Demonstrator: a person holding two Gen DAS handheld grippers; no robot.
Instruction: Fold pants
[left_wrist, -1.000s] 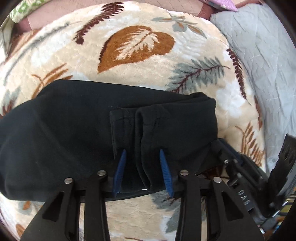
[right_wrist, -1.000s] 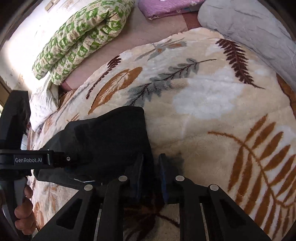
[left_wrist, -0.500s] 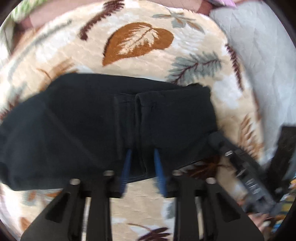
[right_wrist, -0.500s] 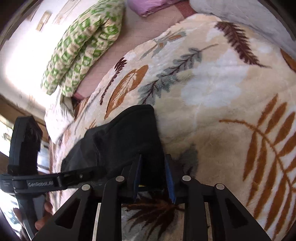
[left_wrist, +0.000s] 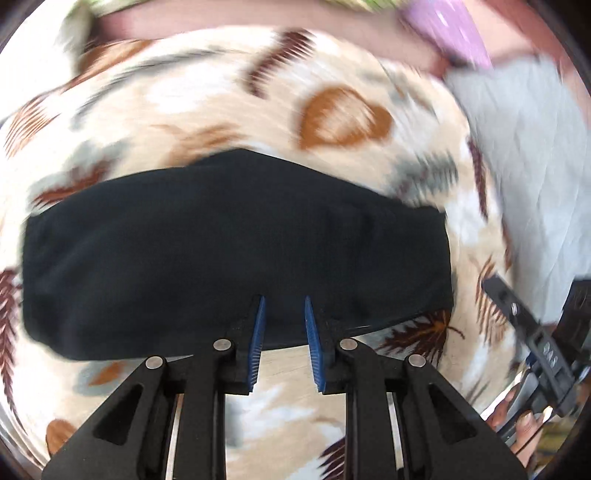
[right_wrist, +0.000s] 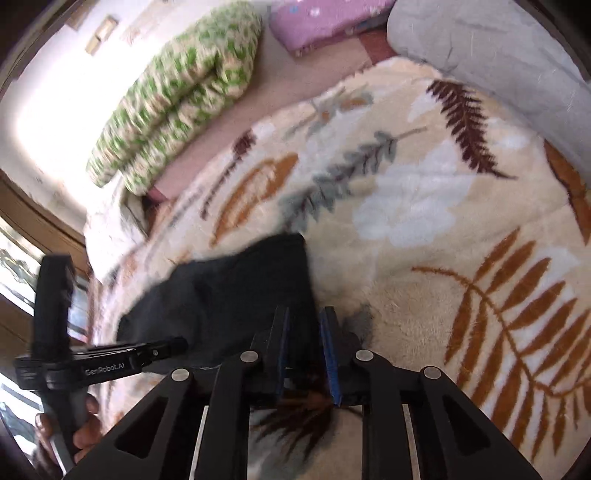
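Pants (left_wrist: 229, 243), black, lie as a folded band on our leaf-print blanket (left_wrist: 258, 103), their long axis running left to right just ahead of both tools. Our left gripper (left_wrist: 282, 332) sits at the near edge, about mid-length, and seems to pinch the dark cloth. Our right gripper (right_wrist: 303, 343) clamps the right-hand end. Blur hides hems and waistband, and whether the left one truly grips.

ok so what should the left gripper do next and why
Probably draw the left gripper back, clear of the pants: they already lie as a flat folded rectangle on the blanket, and no cloth looks pinched between its jaws.
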